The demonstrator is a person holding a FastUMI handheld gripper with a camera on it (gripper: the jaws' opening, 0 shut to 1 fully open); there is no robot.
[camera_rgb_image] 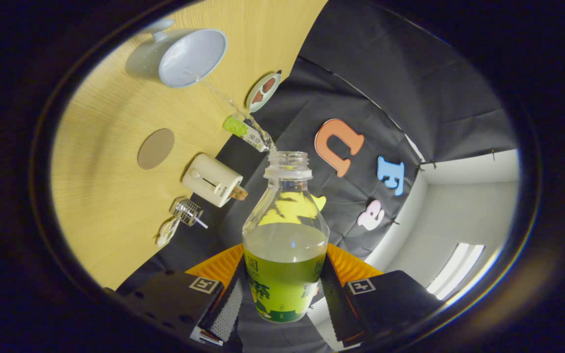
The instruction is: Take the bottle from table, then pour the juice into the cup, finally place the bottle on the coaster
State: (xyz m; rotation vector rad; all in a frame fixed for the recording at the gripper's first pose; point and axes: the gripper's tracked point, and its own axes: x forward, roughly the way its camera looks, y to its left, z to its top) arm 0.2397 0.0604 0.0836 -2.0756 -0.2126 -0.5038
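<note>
**Bottle clamped in the claw, juice streaming into the cup**

Gripper view: the gripper (282,294) has both fingers (228,304) pressed against the lower sides of a clear plastic bottle (285,235), which sits squarely between them, label end nearest the camera and open, capless mouth pointing away. The whole scene is tilted, with the wooden table (106,196) swung up beside the bottle. Pale liquid fills the bottle up to its shoulder. From the bottle's mouth a thin stream of juice (233,105) arcs across to a light blue cup (192,56) with a handle, well beyond the fingers, and lands inside its rim. On the table between cup and claw lies a round brown coaster (156,148), bare. Nearer the table's edge stand a small white toaster (212,180), a little wire rack (188,212), a second small bottle (243,130) with a green label, and a small plate (264,91) holding something brown.
</note>
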